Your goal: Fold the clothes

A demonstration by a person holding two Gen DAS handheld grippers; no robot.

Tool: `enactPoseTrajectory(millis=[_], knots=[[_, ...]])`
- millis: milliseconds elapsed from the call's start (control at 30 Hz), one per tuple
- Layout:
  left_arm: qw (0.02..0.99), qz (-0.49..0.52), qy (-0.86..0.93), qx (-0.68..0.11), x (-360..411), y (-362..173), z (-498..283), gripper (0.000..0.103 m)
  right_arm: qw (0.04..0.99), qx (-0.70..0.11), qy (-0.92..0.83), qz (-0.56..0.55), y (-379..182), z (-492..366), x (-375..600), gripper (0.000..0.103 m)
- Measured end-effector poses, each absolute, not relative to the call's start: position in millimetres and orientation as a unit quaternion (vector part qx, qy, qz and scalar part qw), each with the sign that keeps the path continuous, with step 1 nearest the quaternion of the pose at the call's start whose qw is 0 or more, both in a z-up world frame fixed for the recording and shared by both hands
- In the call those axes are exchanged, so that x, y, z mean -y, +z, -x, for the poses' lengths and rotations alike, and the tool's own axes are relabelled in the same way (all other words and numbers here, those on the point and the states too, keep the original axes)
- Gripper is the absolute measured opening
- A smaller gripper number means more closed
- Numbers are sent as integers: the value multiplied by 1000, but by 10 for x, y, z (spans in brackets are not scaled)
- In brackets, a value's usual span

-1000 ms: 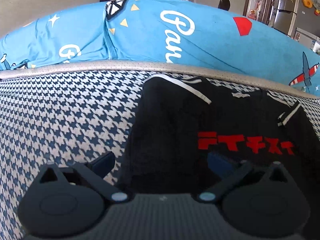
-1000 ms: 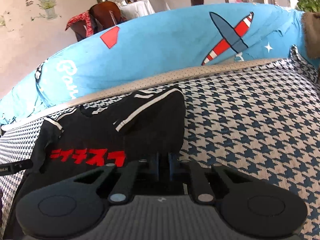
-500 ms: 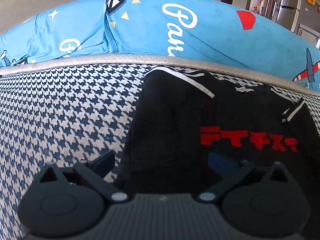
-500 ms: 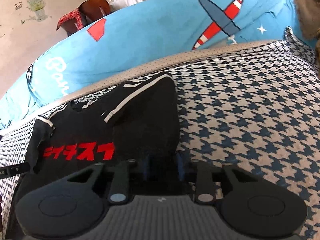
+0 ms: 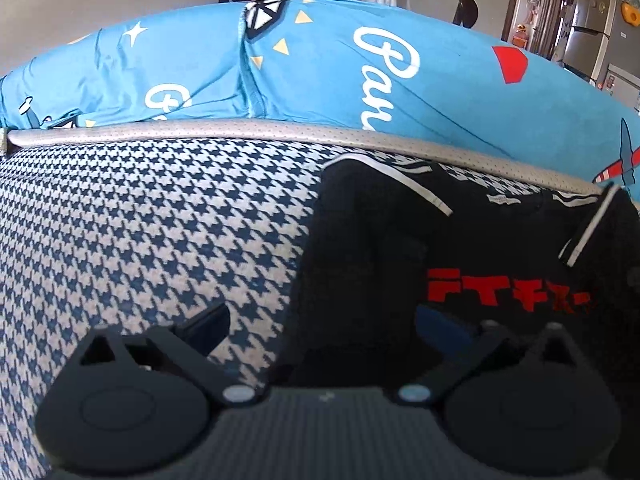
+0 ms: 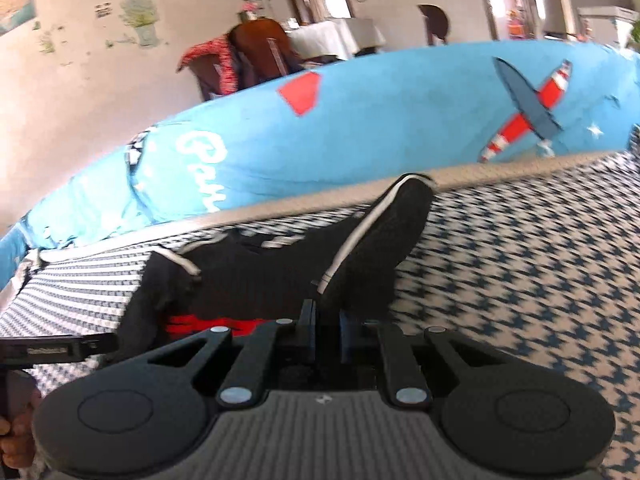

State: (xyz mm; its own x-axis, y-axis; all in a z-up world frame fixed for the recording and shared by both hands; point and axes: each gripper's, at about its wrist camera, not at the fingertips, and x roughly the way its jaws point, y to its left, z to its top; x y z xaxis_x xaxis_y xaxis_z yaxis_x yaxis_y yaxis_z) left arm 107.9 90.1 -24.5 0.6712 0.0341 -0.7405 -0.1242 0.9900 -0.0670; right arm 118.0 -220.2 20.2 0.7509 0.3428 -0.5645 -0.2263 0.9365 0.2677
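a black garment (image 5: 372,264) with red lettering and white-striped trim lies on a houndstooth cover (image 5: 152,232), just in front of a blue printed cushion (image 5: 328,76) that runs along the far edge.

in the left wrist view the left gripper (image 5: 324,328) hangs with its fingers spread wide: one fingertip (image 5: 208,322) sits over bare houndstooth at about 8 o'clock, the other at about 4 o'clock over the black fabric beside the red letters. the garment's near left edge lies between them, and nothing is pinched.

in the right wrist view the right gripper (image 6: 326,332) has its jaws closing, nearly pressed together, with black cloth between them. from there a fold of the garment (image 6: 372,248) rises toward 1 o'clock, its white stripe running up the raised edge (this view is blurred). the rest of the garment spreads toward 9 o'clock, with a strip of red print just left of the fingers. a dark bar and part of a hand (image 6: 16,432) show at 8 o'clock.
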Motion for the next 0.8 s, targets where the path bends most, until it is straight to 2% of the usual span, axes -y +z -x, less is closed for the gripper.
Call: enactPoseTrajectory(millis=[500,733,800], knots=[[906,110,103,-395,-1559,-155,-971,103,891,-309,307,-126,327,-1341,741,13],[894,130,120,-411,-1817,-255,-921,103,872,-348,341,-46,-86,-1315,123,13],[893,135,119,-413,-1836,-272,-928,103,867,-360,343,-34,-201,-1346,99,16]])
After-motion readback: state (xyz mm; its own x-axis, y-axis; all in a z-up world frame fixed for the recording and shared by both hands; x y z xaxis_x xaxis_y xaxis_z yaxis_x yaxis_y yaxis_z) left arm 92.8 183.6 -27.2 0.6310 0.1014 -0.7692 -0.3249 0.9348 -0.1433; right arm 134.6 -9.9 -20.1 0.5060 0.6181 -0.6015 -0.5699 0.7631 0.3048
